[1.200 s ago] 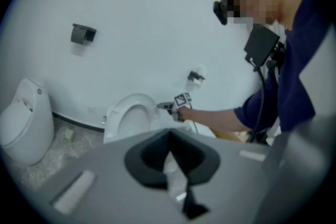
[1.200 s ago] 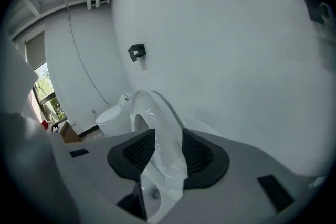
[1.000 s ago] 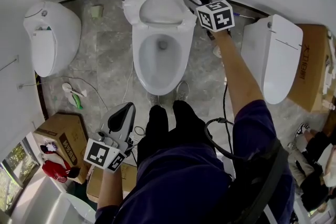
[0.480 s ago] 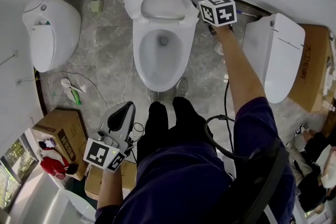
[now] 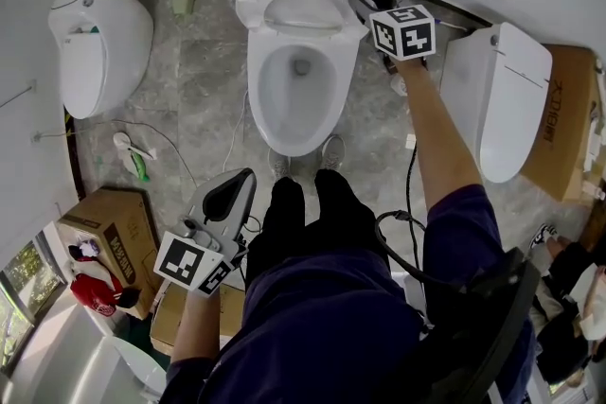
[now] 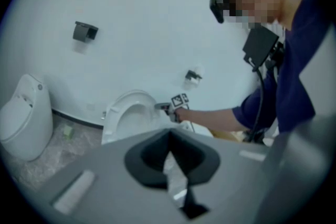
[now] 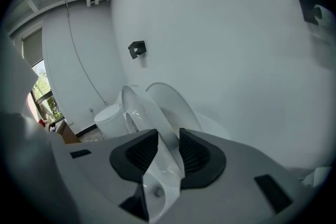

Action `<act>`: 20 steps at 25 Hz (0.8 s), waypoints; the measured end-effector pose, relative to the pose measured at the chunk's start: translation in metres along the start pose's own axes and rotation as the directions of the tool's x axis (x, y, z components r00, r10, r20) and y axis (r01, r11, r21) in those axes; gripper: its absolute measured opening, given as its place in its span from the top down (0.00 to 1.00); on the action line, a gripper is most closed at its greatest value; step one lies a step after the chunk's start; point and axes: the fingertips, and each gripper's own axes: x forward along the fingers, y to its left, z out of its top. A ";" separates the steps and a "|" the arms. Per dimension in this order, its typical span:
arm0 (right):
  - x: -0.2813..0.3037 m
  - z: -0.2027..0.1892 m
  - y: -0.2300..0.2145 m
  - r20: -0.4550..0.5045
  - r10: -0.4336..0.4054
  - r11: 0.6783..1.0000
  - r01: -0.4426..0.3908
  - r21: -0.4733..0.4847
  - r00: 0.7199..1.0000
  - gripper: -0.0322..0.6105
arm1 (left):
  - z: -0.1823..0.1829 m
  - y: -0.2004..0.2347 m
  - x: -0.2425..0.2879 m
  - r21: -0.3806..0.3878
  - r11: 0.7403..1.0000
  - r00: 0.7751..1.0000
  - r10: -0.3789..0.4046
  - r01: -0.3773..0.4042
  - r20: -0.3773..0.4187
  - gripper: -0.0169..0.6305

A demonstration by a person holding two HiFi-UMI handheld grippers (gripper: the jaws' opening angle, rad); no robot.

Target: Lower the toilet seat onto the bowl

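White toilet seat [image 5: 301, 16] stands tilted up over the bowl [image 5: 256, 99], rim clamped in our right hand-held gripper [image 5: 358, 3], so we'd keep the pinch firm and swing it down slowly toward us.

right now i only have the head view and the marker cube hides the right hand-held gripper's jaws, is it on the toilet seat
Observer: Yes, the right hand-held gripper is clamped on the toilet seat, a pad on each face of its rim.
Operator: lid caught in there too
Observer: No, the lid stands behind the seat, clear of the jaws.
Operator: left one holding anything
Observer: No, the left hand-held gripper is shut on nothing.
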 end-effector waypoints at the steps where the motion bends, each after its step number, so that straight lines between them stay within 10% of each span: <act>1: -0.003 -0.003 0.004 0.001 -0.002 1.000 0.002 0.005 1.000 0.77 | 0.000 -0.001 -0.003 0.004 1.000 1.000 -0.006 0.006 0.002 0.97; 20: -0.058 -0.064 0.081 -0.024 -0.056 0.998 0.056 0.026 0.998 0.73 | -0.020 -0.013 -0.058 0.072 0.993 0.996 -0.090 0.090 -0.006 0.97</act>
